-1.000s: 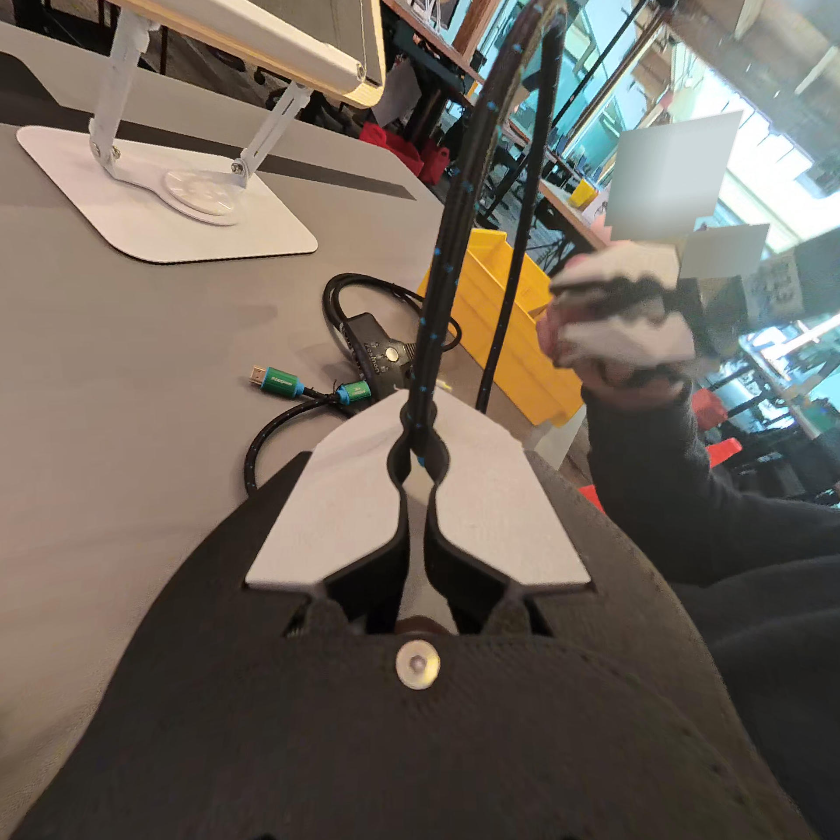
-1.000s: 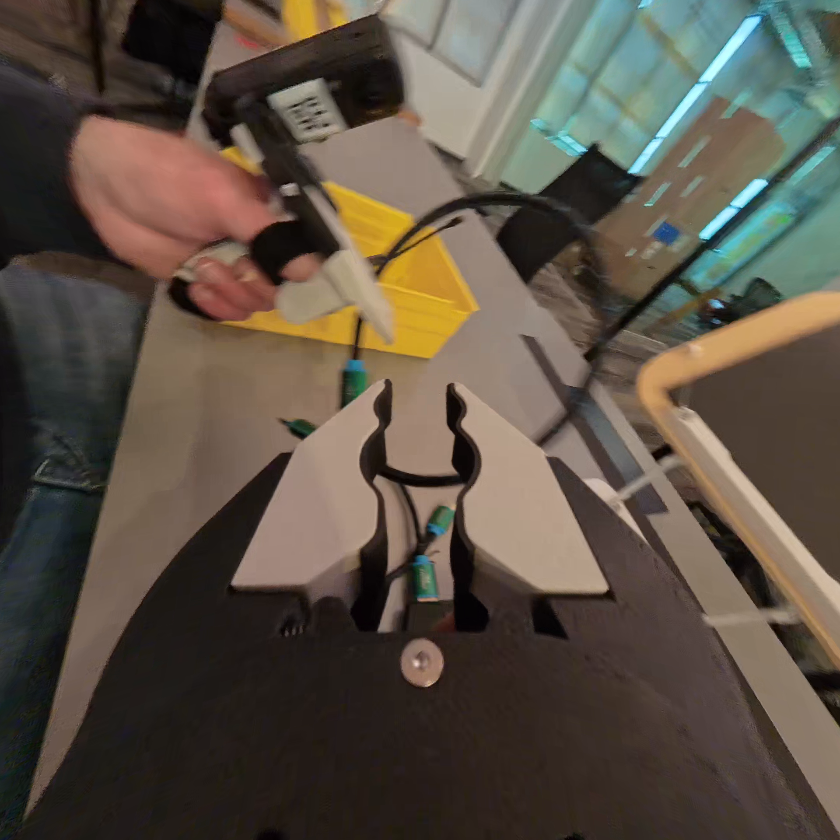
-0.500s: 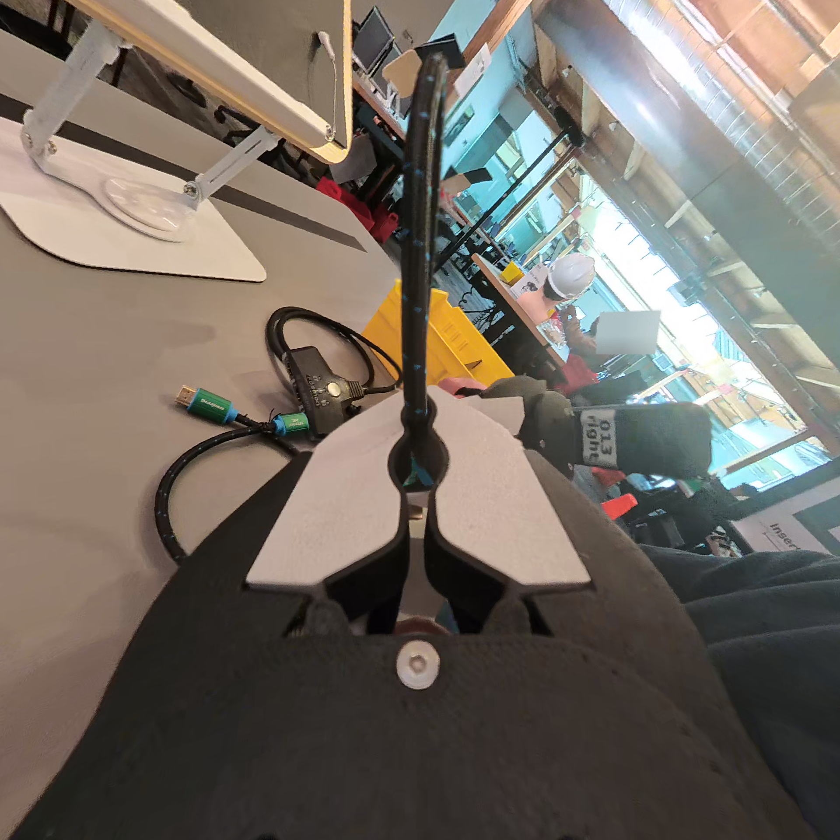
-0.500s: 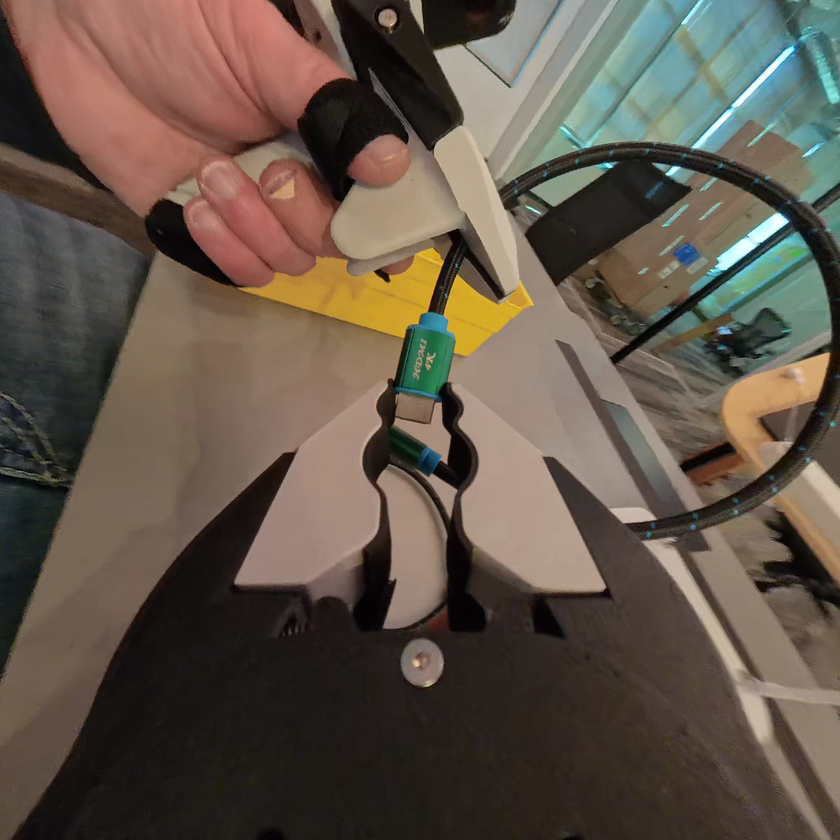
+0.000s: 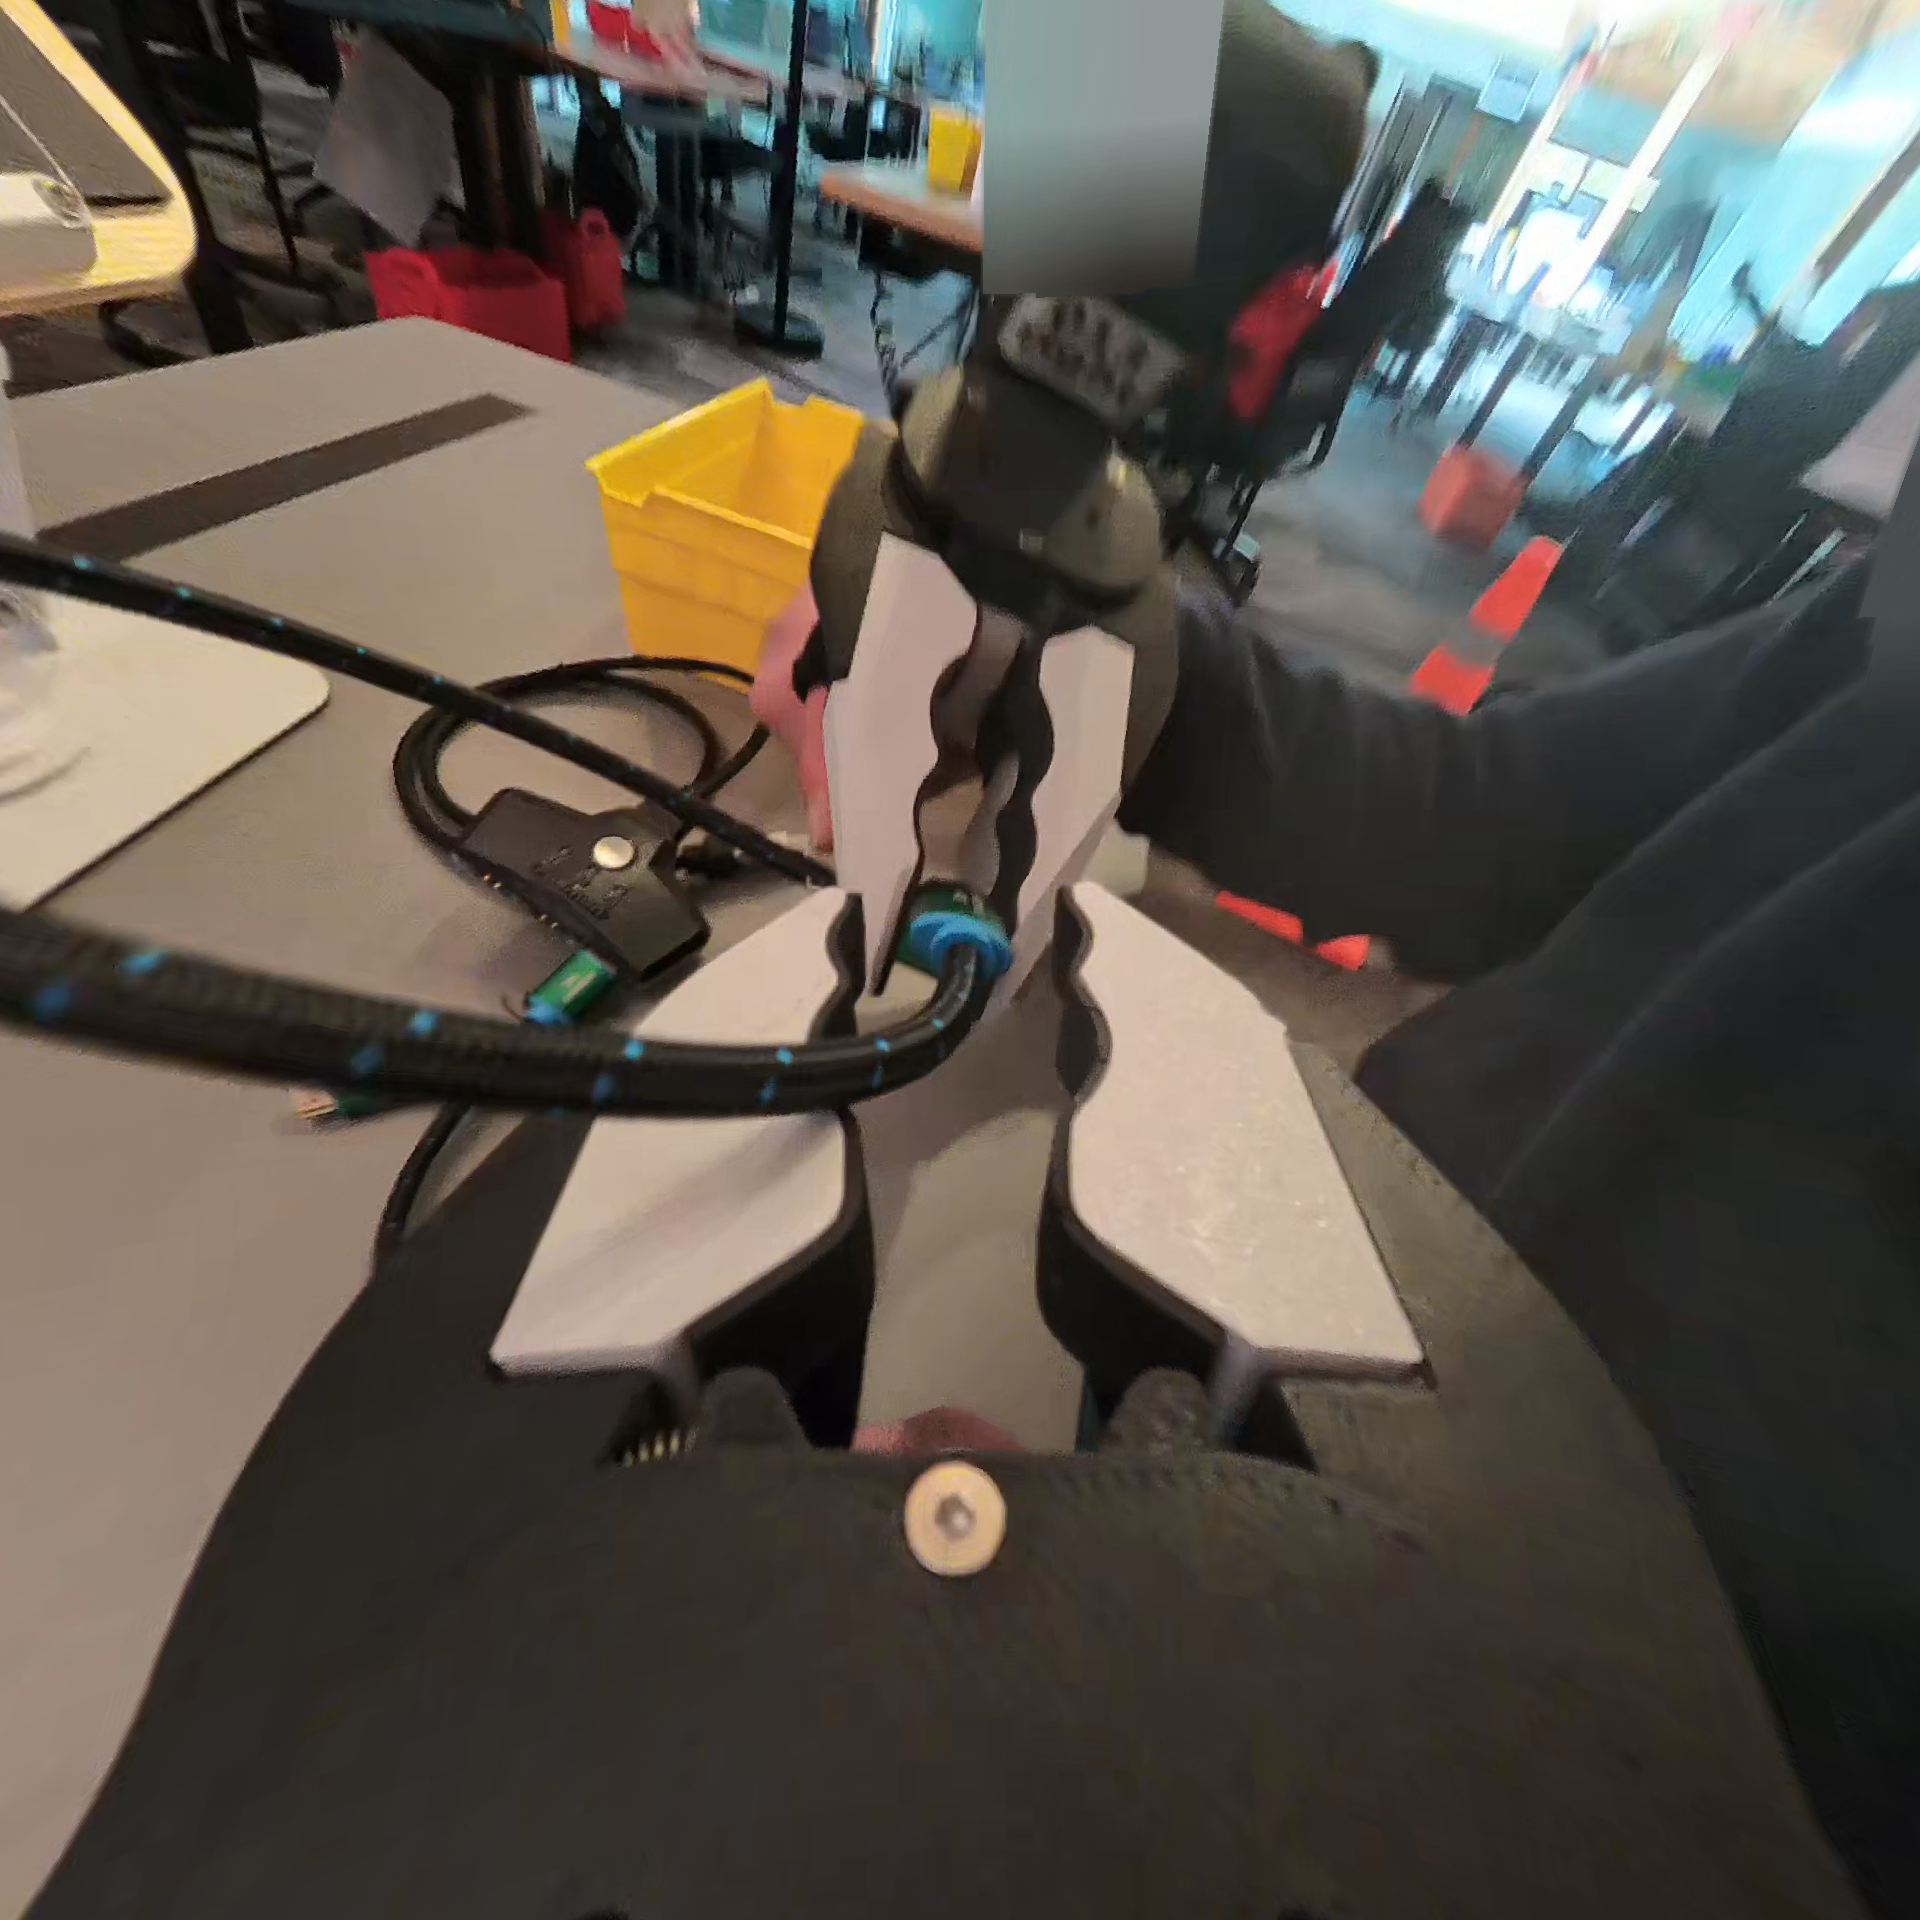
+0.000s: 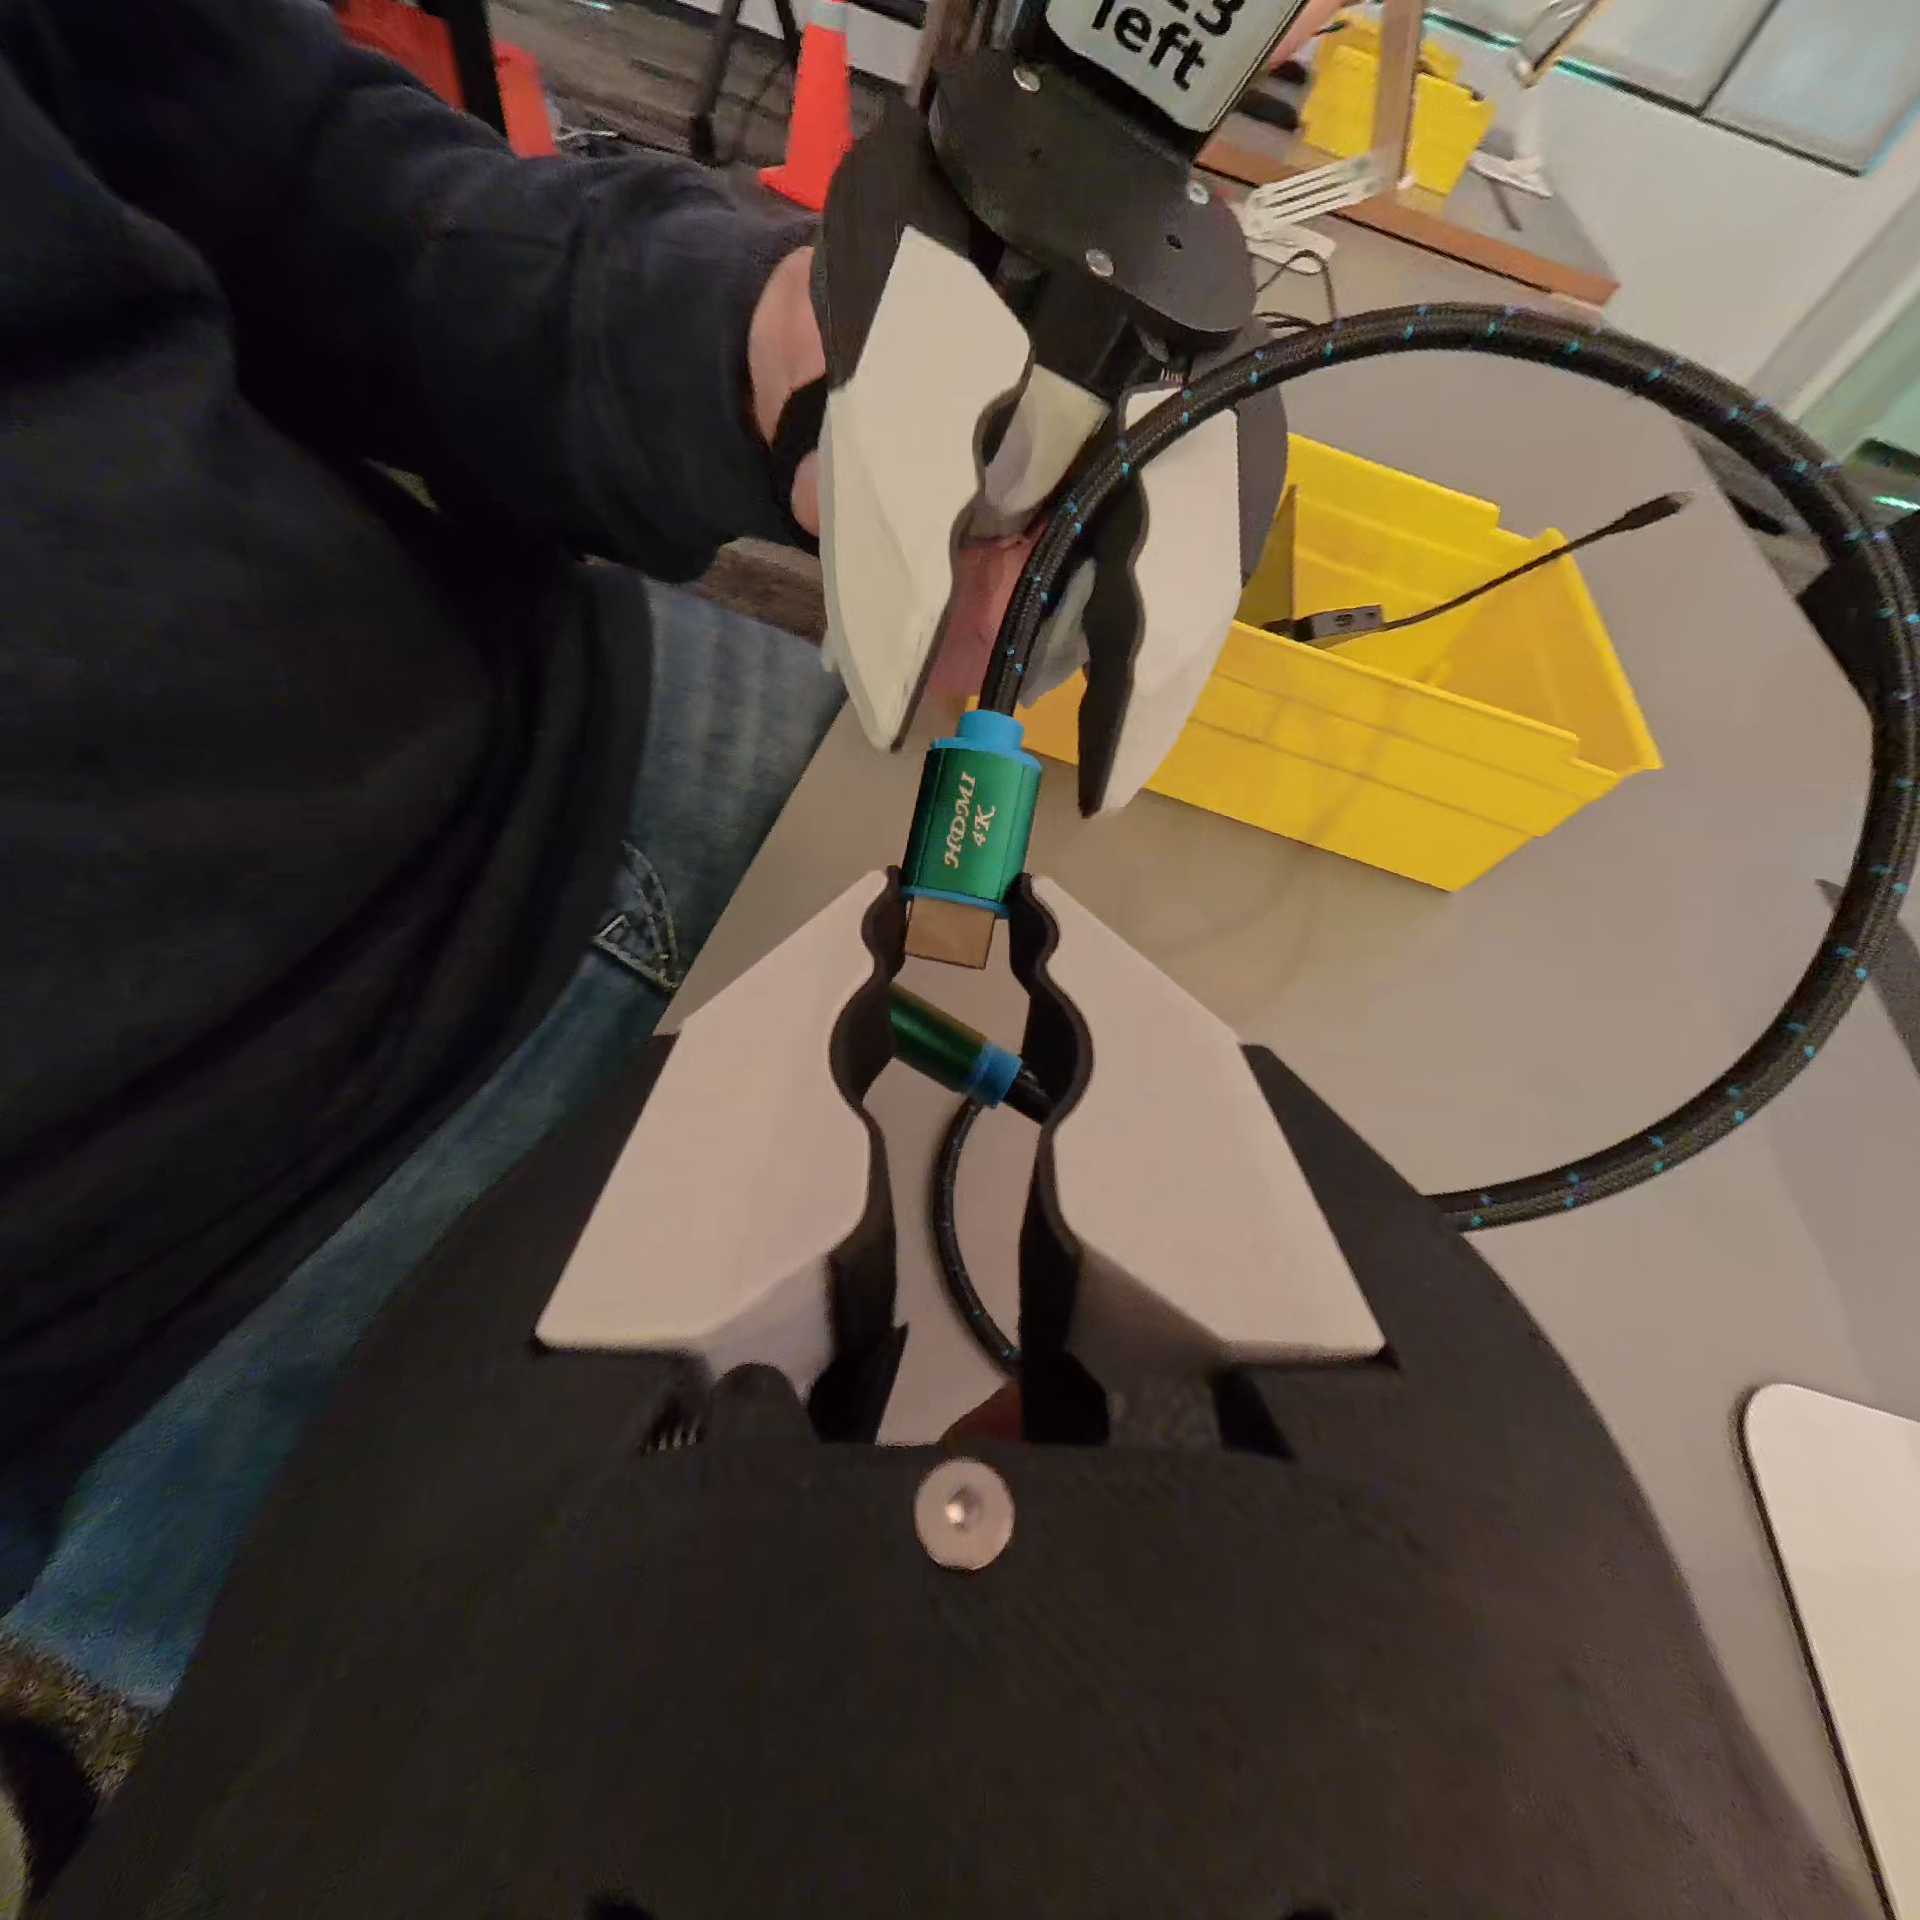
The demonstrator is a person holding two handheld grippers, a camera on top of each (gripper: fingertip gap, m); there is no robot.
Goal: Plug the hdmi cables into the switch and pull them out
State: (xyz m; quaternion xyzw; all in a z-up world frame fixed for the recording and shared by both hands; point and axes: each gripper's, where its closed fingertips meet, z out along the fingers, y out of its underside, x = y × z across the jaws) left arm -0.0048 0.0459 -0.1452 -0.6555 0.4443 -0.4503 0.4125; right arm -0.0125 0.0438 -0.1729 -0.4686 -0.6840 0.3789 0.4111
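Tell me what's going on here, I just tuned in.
A person is passing a braided cable from one gripper to the other above the grey table. The left gripper has its jaws open and the cable just lies across them. The right gripper is pinched on the cable's green plug. The black switch sits on the table with another green plug at one of its ends.

You have a yellow bin (image 5: 727,520) standing on the grey table (image 5: 208,1195), with a thin black cord (image 6: 1475,592) lying inside it. A white stand base (image 5: 135,727) sits at the table's left, and orange cones (image 5: 1496,623) stand on the floor behind.
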